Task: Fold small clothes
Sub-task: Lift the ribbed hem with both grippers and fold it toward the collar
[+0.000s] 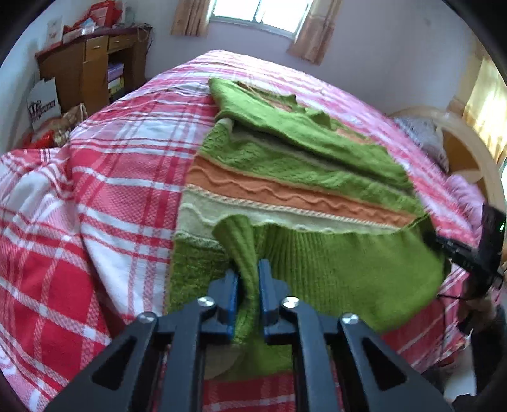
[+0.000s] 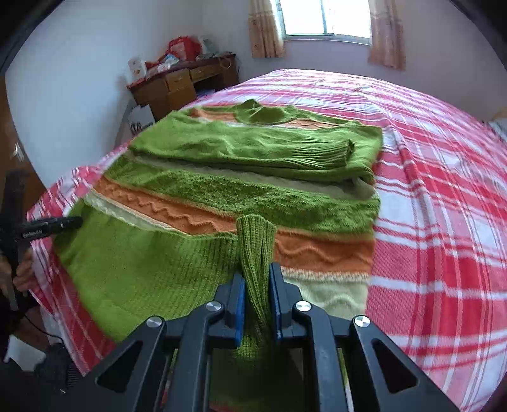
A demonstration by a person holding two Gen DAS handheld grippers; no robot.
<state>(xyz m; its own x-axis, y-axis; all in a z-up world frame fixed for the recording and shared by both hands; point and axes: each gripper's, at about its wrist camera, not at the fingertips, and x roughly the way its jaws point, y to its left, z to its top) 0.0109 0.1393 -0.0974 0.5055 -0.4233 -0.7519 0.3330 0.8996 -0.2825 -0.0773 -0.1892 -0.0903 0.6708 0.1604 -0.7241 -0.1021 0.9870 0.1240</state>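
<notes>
Green ribbed knit is pinched between the blue pads of the left gripper (image 1: 248, 285), and another fold of the same hem is clamped by the right gripper (image 2: 256, 290). The sweater (image 1: 285, 177), striped green, orange and cream, is lifted at its lower edge at two points, probably so that the hem can be carried over evenly. Its sleeves are laid across the chest. It is spread on a red plaid bedspread (image 1: 95, 177); a wooden desk (image 2: 177, 85) and a curtained window (image 2: 326, 19) are seen behind.

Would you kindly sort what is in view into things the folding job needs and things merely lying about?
Job:
sweater
left gripper
right gripper
bed

Lying about:
desk
curtains
paper bag
</notes>
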